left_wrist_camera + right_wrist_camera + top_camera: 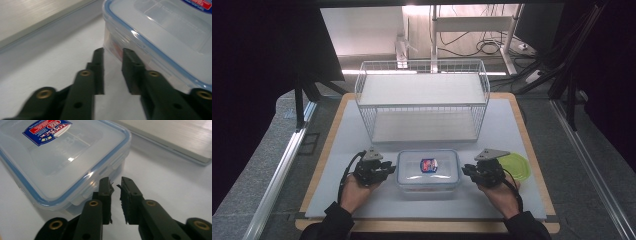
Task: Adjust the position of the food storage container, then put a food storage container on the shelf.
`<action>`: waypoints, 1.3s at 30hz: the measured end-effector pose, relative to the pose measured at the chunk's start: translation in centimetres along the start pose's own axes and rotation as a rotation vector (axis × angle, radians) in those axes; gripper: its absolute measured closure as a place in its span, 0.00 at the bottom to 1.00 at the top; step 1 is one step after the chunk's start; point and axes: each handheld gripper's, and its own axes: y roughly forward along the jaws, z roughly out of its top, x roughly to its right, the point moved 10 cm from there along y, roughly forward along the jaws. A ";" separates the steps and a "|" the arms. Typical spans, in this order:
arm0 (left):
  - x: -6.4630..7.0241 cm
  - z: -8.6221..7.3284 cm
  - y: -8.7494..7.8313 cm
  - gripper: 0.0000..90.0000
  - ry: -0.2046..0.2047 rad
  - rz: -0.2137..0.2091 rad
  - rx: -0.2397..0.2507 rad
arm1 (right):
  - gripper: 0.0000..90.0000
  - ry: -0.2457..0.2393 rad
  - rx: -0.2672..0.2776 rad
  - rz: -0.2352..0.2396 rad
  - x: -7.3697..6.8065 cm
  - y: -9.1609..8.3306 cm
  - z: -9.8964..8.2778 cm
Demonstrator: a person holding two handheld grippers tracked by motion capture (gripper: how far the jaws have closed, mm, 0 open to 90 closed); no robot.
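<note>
Pale and matted, the worktop point(337, 165) carries a clear lidded container point(428, 170) at its near middle, seen from the high view, with a two-tier wire basket point(422, 100) behind it and a green lid point(517, 167) off to the right. A left hand-held gripper point(388, 170) and a right hand-held gripper point(468, 171) flank the container's short ends, so I judge the work barely begun: the lid sits on, nothing is lifted. From the left gripper view, the jaws stand slightly parted with nothing between them, tips just beside the container's wall point(155, 47). From the right gripper view, the jaws are likewise narrowly apart and empty, next to the corner latch of the container point(62, 162). Nothing blocks the way to the basket.
</note>
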 end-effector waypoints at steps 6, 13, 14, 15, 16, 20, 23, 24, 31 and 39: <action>0.1 -0.5 -1.4 0.42 0.012 0.004 0.031 | 0.65 0.016 0.031 -0.023 0.9 -0.9 0.1; 0.9 -1.4 -2.5 0.09 0.051 -0.006 0.025 | 0.43 0.009 0.064 -0.047 1.1 -1.5 0.2; 0.9 -1.5 -2.6 0.05 0.057 0.003 0.025 | 0.39 0.017 0.078 -0.046 1.1 -1.5 0.4; 0.9 -1.5 -2.6 0.04 0.057 0.002 0.028 | 0.34 0.028 0.095 -0.039 1.2 -1.6 0.5; 0.9 -1.6 -2.7 0.03 0.052 -0.003 0.035 | 0.30 0.035 0.103 -0.034 1.3 -1.7 0.6; 0.5 -1.5 -2.8 0.02 0.051 0.020 0.068 | 0.19 0.038 0.118 -0.030 1.5 -1.8 0.5; 0.3 -1.2 -2.8 0.01 0.055 0.022 0.095 | 0.13 0.037 0.124 -0.020 1.5 -1.8 0.5; 0.2 -1.2 -2.8 0.01 0.061 0.022 0.101 | 0.12 0.033 0.123 -0.019 1.5 -1.8 0.5; -0.1 -1.1 -2.9 0.03 0.054 0.012 0.128 | 0.08 0.049 0.127 0.011 1.1 -1.6 0.7; 0.5 -0.8 -3.2 0.04 0.067 0.017 0.119 | 0.09 0.042 0.117 0.026 0.8 -1.6 0.8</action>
